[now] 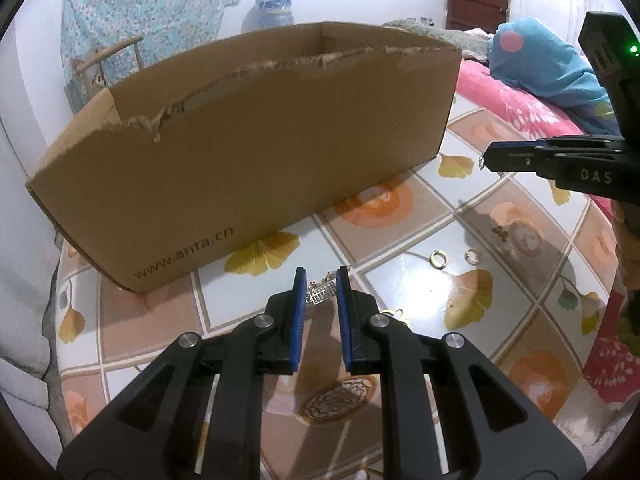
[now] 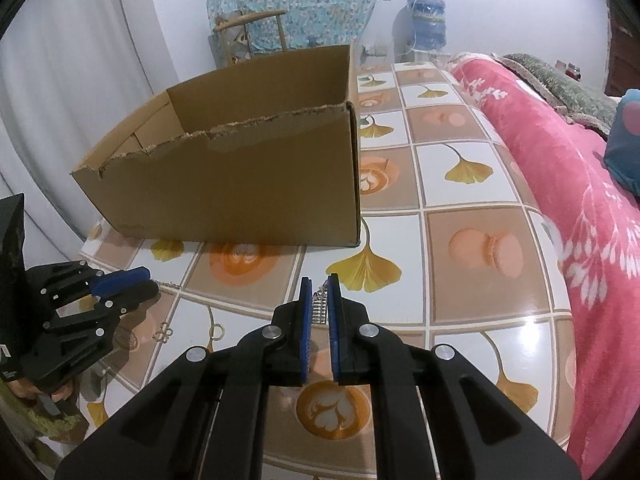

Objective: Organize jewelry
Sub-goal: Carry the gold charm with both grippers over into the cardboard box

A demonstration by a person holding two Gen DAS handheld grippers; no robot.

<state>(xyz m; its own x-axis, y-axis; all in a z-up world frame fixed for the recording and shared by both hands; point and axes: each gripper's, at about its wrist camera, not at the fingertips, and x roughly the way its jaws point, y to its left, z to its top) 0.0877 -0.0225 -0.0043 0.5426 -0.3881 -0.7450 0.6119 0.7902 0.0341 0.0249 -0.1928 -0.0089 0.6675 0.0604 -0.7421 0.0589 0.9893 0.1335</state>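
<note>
An open cardboard box (image 1: 248,152) with a torn rim stands on the tiled table; it also shows in the right wrist view (image 2: 240,184). My left gripper (image 1: 321,280) is low over the table, its jaws closed in around a silver earring (image 1: 320,290). In the right wrist view it shows at the left (image 2: 136,280). My right gripper (image 2: 320,286) is shut on a silver chain earring (image 2: 319,307), held above the table; it also shows at the right of the left wrist view (image 1: 486,160). Two gold rings (image 1: 438,258) (image 1: 473,256) and a small dark piece (image 1: 500,232) lie on the table.
A gold piece (image 1: 394,314) lies by my left finger. Gold loop pieces (image 2: 216,332) (image 2: 163,334) lie on the table in the right wrist view. A pink blanket (image 2: 560,184) borders the table's right side. A chair (image 2: 252,28) and water jug (image 2: 426,24) stand behind.
</note>
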